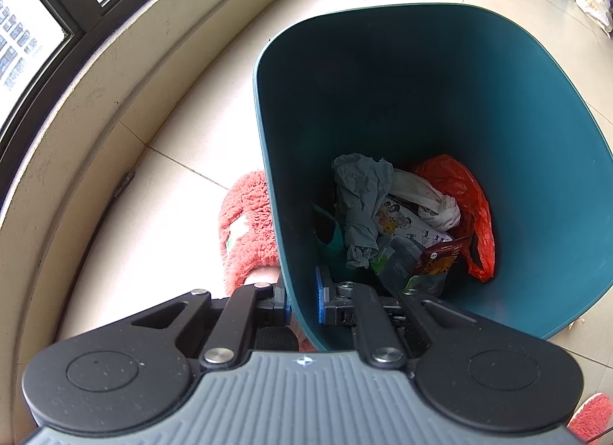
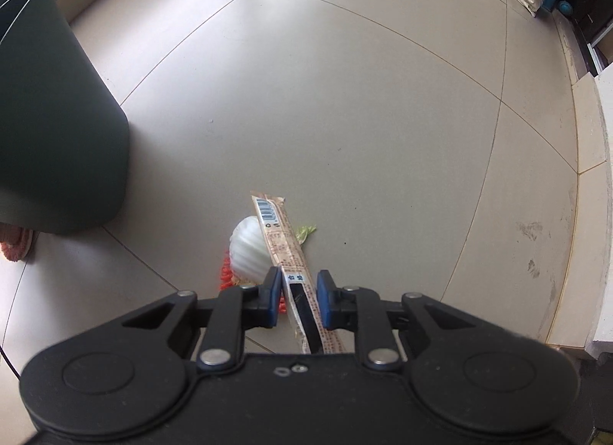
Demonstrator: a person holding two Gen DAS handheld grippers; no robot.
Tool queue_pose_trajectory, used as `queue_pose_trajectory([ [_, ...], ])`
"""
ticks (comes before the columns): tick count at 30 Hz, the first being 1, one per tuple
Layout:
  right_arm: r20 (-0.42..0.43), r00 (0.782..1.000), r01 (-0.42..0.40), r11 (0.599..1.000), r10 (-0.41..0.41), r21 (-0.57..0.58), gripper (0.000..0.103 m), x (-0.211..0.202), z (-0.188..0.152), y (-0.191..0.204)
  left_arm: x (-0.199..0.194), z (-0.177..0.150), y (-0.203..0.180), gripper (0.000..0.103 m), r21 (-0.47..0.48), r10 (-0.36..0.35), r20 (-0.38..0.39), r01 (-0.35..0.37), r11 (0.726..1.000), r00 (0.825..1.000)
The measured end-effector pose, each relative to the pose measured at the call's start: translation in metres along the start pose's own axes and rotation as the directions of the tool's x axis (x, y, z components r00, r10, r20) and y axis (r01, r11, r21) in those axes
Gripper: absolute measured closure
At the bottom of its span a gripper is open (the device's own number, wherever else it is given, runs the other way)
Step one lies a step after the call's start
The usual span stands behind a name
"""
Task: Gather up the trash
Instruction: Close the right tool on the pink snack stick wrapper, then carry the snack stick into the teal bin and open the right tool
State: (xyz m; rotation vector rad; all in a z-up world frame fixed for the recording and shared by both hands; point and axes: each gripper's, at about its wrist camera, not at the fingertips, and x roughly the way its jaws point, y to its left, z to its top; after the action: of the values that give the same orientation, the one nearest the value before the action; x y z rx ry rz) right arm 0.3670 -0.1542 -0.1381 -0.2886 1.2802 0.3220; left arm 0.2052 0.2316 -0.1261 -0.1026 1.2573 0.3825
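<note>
Right gripper (image 2: 298, 299) clamped on long snack wrapper (image 2: 285, 249) at bottom centre, lifting it clear of cabbage piece (image 2: 249, 249) left on floor. Left gripper (image 1: 302, 299) pinches teal bin (image 1: 421, 81) wall, jaws astride rim, likely steadying it for the drop. Bin sits at left edge of right view.

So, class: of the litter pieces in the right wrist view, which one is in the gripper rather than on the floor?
The long beige wrapper; the white shell-shaped piece lies on the floor.
</note>
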Motion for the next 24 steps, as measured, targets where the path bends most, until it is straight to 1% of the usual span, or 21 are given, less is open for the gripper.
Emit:
queue_pose_trajectory([
  [4, 0.062, 0.998, 0.001, 1.0, 0.0, -0.019, 0.085, -0.041, 0.01, 0.018, 0.001, 0.0, 0.0, 0.092, -0.001, -0.003, -0.002, 0.003, 1.0, 1.0],
  [7, 0.111, 0.994, 0.02, 0.999, -0.015, -0.047, 0.085, -0.063, 0.018, 0.035, 0.002, 0.0, 0.001, 0.092, -0.004, -0.008, -0.002, 0.008, 1.0, 1.0],
  [12, 0.183, 0.983, 0.015, 0.995, 0.004, -0.1, 0.085, -0.099, 0.033, 0.067, 0.001, 0.0, 0.004, 0.092, -0.006, -0.021, 0.0, 0.021, 1.0, 1.0],
  [17, 0.239, 0.969, -0.026, 0.986, 0.065, -0.165, 0.085, -0.132, 0.05, 0.105, 0.0, -0.001, 0.007, 0.092, -0.01, -0.029, 0.004, 0.029, 1.0, 1.0],
  [24, 0.275, 0.949, -0.083, 0.963, 0.155, -0.258, 0.085, -0.145, 0.075, 0.158, -0.002, 0.0, 0.01, 0.092, -0.015, -0.044, 0.006, 0.044, 0.999, 0.999],
])
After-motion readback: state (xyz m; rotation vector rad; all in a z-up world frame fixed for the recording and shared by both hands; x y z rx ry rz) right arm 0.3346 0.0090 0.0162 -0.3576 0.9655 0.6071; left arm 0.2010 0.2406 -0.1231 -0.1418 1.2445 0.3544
